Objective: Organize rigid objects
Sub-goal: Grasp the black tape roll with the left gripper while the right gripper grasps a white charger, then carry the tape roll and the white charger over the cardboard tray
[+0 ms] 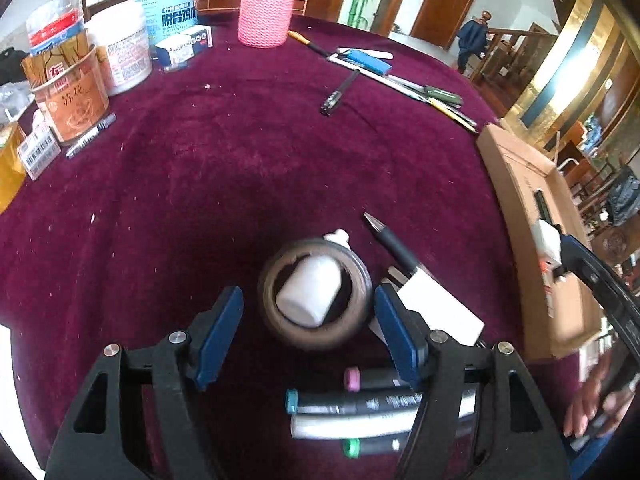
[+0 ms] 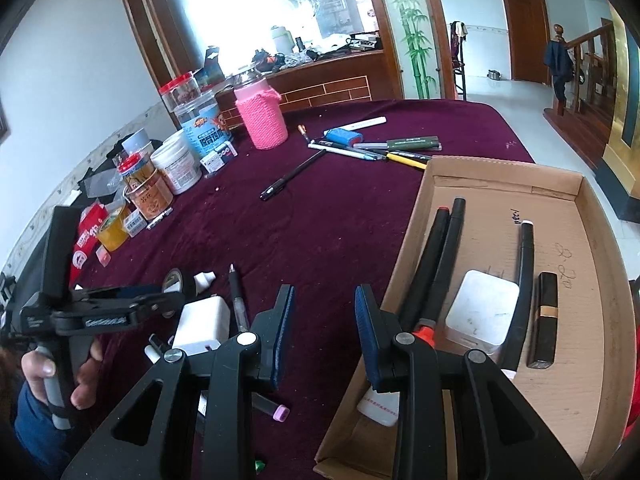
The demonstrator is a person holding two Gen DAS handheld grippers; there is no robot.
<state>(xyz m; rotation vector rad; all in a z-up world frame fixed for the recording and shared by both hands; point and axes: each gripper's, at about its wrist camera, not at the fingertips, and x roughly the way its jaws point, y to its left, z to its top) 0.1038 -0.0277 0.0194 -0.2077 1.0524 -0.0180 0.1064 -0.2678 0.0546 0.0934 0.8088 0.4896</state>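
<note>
We see a wide bare stretch of the dark red velvet tablecloth [image 1: 248, 168] in the middle, free between the jars at the far left and the loose pens at the far right. The table edge runs just behind the flat brown cardboard box [image 2: 568, 208], which lies at the right side.

Our left gripper [image 1: 309, 318] stands wide open, with nothing between the blue pads [image 1: 218, 332]. Just in front of it lies the dark roll of tape [image 1: 316, 334], and a small white plastic bottle [image 1: 310, 290] rests inside its ring, tilted. Beside the roll at the right are a black ballpoint pen [image 1: 390, 242] and a white charger block [image 1: 438, 310]. Under the gripper lie four black markers with coloured caps [image 1: 360, 404], side by side.

Our right gripper [image 2: 325, 320] is open also and holds nothing; it hangs over the near left wall of the box. Inside the box we see two long black markers [image 2: 438, 256], a white rectangular case [image 2: 480, 312], one more black marker [image 2: 526, 280], a black lipstick tube with a gold band [image 2: 545, 316] and a white bottle [image 2: 380, 404] partly hidden.

A pink knitted cup cover [image 2: 262, 118] stands far behind.
</note>
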